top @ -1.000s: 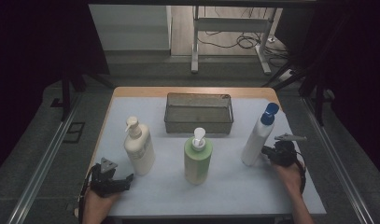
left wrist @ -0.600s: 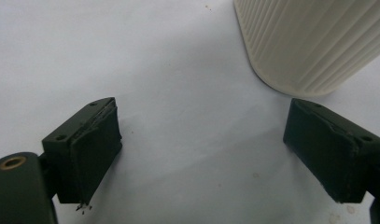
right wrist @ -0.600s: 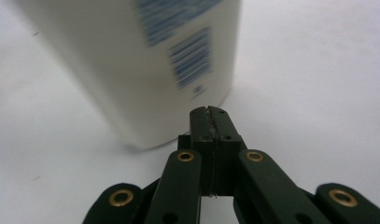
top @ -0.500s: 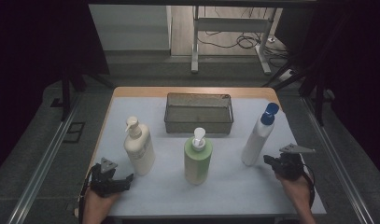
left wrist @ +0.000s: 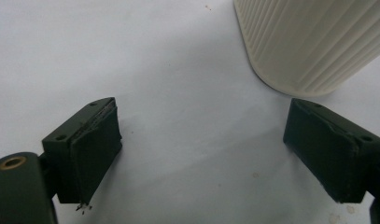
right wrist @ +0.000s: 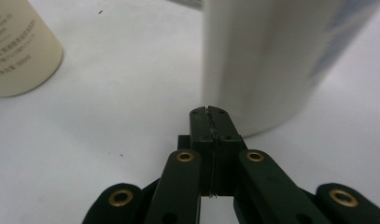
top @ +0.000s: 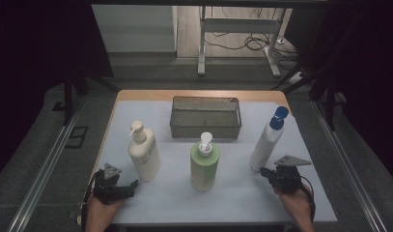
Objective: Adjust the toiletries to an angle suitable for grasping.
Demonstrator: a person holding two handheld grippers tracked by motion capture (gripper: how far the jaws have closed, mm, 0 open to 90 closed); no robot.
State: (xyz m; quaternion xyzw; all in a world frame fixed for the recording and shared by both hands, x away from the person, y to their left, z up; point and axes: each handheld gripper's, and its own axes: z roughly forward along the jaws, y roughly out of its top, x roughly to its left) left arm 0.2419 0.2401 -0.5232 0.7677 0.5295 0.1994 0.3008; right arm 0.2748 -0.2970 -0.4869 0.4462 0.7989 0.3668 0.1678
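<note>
Three bottles stand on the white table: a cream pump bottle at the left, a green pump bottle in the middle, and a white bottle with a blue cap at the right. My left gripper rests near the front left, open and empty; its own view has it pointing past the ribbed base of the cream bottle. My right gripper is shut with nothing in it, just in front of the white bottle. In its own view the closed tips sit close to that bottle.
A grey wire basket stands empty at the back middle of the table. A pale bottle with printed text shows at the upper left of the right gripper view. Dark floor and rails surround the table.
My right gripper has drawn back toward the near edge of the table, away from the side of the white bottle. The left gripper has stayed where it was.
</note>
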